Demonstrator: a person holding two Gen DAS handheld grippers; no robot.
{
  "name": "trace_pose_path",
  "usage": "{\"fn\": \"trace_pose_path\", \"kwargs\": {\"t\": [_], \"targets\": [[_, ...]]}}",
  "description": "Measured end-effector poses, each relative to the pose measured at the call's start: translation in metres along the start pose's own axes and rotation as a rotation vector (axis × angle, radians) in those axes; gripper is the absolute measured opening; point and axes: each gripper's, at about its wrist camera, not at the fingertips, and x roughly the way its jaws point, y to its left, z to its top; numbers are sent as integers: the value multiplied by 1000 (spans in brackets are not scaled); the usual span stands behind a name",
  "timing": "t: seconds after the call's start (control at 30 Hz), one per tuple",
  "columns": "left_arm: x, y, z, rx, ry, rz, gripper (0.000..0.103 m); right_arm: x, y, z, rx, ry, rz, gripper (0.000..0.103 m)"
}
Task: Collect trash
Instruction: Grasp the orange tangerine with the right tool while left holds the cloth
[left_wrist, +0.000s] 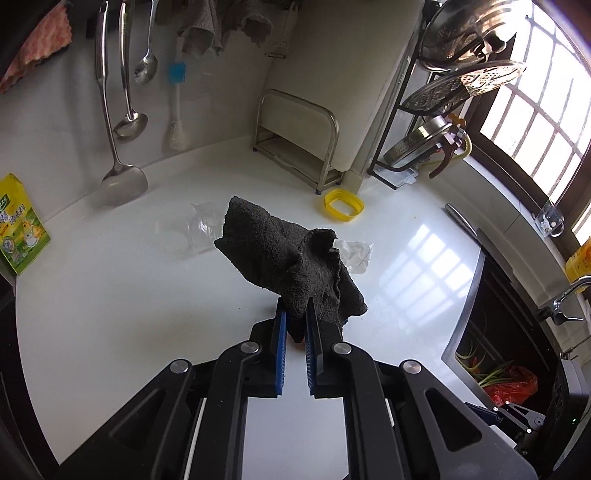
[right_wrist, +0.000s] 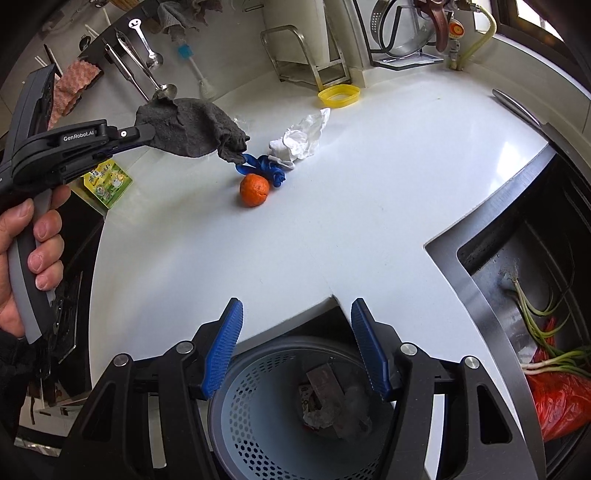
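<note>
Trash partly collected: scraps already lie in the bin below the counter; left gripper lifts a pinched grey rag; right gripper gapes empty; orange, tissue remain on top

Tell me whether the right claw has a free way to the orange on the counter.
Probably yes. The right claw is open and empty, with bare counter between it and the orange. The left claw, shut on the grey rag, hangs off to the side.
</note>
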Motion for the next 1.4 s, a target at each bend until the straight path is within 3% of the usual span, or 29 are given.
{"fn": "trace_pose_path", "kwargs": {"t": [0.27, 0.47, 0.8, 0.87, 1.2, 1.33, 1.4], "targets": [[-13, 26, -12, -26, -2, 51, 9, 27, 12, 51, -48, -34, 19, 58], [-17, 43, -21, -45, 10, 76, 9, 65, 43, 83, -137, -35, 40, 58], [-13, 64, -29, -46, 36, 105, 9, 129, 67, 105, -212, 19, -31, 57], [-12, 67, -31, -46, 41, 105, 9, 139, 66, 106, -206, 41, -32, 50], [-10, 74, -38, -55, 58, 98, 9, 167, 64, 111, -215, 71, -69, 44], [-12, 75, -40, -62, 58, 99, 9, 168, 64, 114, -222, 84, -56, 26], [-13, 76, -41, -63, 58, 98, 9, 166, 66, 113, -223, 87, -36, 23]]}}
